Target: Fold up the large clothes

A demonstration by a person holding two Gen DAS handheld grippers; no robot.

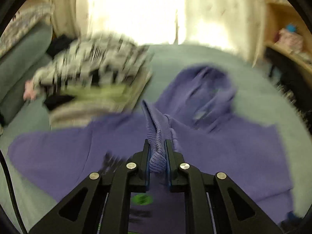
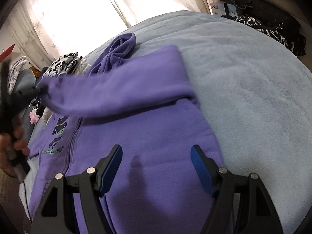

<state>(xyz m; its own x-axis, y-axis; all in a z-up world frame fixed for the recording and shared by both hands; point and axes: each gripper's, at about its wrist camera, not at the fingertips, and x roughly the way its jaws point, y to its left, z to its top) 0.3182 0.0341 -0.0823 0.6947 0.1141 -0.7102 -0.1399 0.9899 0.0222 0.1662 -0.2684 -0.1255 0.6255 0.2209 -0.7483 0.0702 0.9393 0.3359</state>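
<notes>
The left gripper clamps the ribbed cuff of the purple hoodie, which lies spread across the pale blue blanket mid-frame. The sleeve stretches toward the left edge. At the bottom of the frame, the right gripper hovers wide above the hoodie's body, holding nothing.

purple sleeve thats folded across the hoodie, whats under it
The purple sleeve lies over the hoodie chest; the printed lettering shows below it. Whatever it covers is hidden. The left tongs grip its cuff.

Clothes pile motion-blurred; hoodie hem cut off below.
</notes>
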